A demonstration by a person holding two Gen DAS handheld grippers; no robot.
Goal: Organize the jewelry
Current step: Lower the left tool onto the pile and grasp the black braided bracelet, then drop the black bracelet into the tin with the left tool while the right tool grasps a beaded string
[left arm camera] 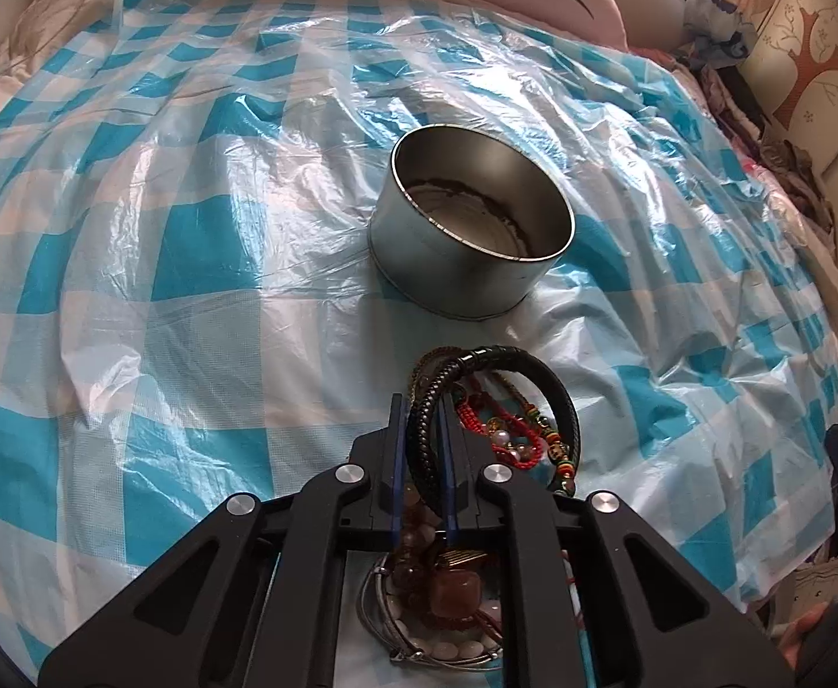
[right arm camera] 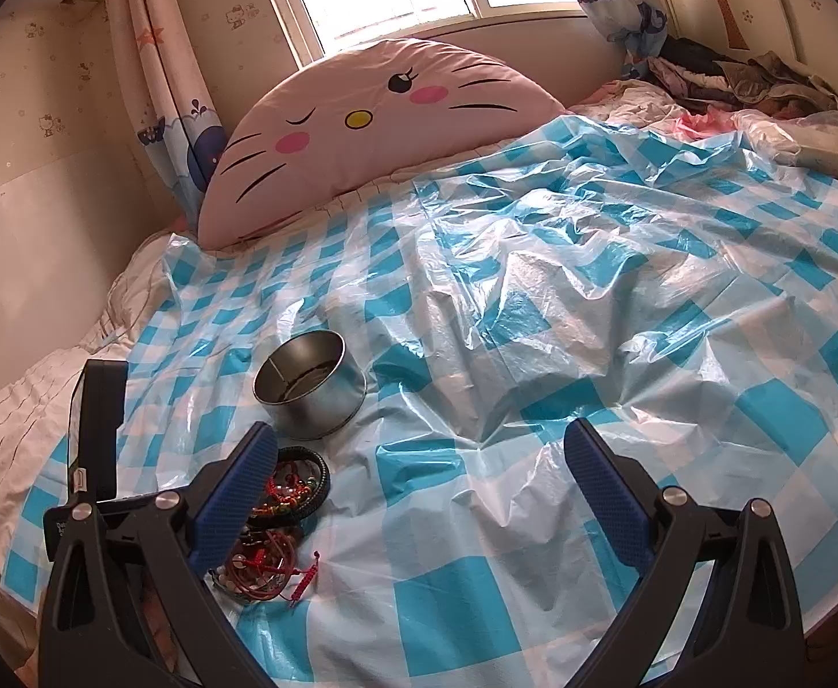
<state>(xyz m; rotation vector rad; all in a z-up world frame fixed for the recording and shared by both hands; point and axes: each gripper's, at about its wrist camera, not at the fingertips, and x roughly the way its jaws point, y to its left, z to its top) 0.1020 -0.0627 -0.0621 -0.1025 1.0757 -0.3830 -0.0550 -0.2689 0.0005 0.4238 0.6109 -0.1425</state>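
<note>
- A blue-and-white checked plastic sheet (right arm camera: pixel 533 401) lies crumpled over the bed (right arm camera: pixel 28 401), a pink cat-face cushion (right arm camera: pixel 361 132) propped at its head below the window.
- A round metal tin (left arm camera: pixel 470 229), open-topped, stands on the sheet just beyond the jewelry.
- The right gripper (right arm camera: pixel 421 493) hovers above the sheet, its blue-padded fingers spread wide, holding nothing.
- The left gripper (left arm camera: pixel 421 458) has its fingers pinching a black braided bracelet (left arm camera: pixel 464 395).
- A heap of bead bracelets (left arm camera: pixel 447 590) and red cords lies beneath it, near the tin.

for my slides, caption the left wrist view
Left tool shut on black braided bracelet above jewelry pile, metal tin ahead.
</note>
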